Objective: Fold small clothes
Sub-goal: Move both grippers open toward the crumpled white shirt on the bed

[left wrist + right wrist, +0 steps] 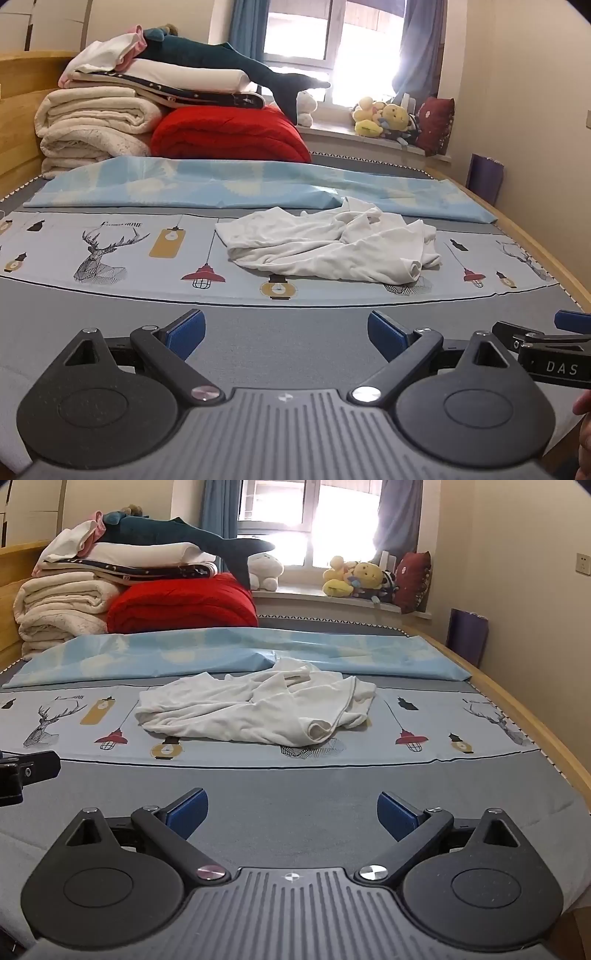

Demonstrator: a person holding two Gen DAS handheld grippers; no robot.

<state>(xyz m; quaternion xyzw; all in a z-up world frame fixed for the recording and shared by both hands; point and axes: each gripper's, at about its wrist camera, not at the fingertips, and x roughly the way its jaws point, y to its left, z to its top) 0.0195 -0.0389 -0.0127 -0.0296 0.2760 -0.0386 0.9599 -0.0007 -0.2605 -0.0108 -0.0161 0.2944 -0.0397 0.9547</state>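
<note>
On bed (110,317): white garment (332,243) crumpled, unfolded (folding not begun). Left tool (286,334), right tool (291,814) both wide open, empty, well short of garment.

we could not tell what kind of garment the crumpled white garment (332,245) was, since its folds hid its shape and its underside. it covered part of a deer print (406,287) on the bed sheet (110,291), so only the lower tip showed. the small lettering (123,223) above the left deer was too small to read in full. in the left wrist view the right gripper (546,341) was cut off by the right edge, and a hand (584,424) showed only as a sliver there. the window (328,33) was blown out by glare, hiding whatever lay outside. the stuffed toys (384,118) on the far sill were too small to tell apart.
</note>
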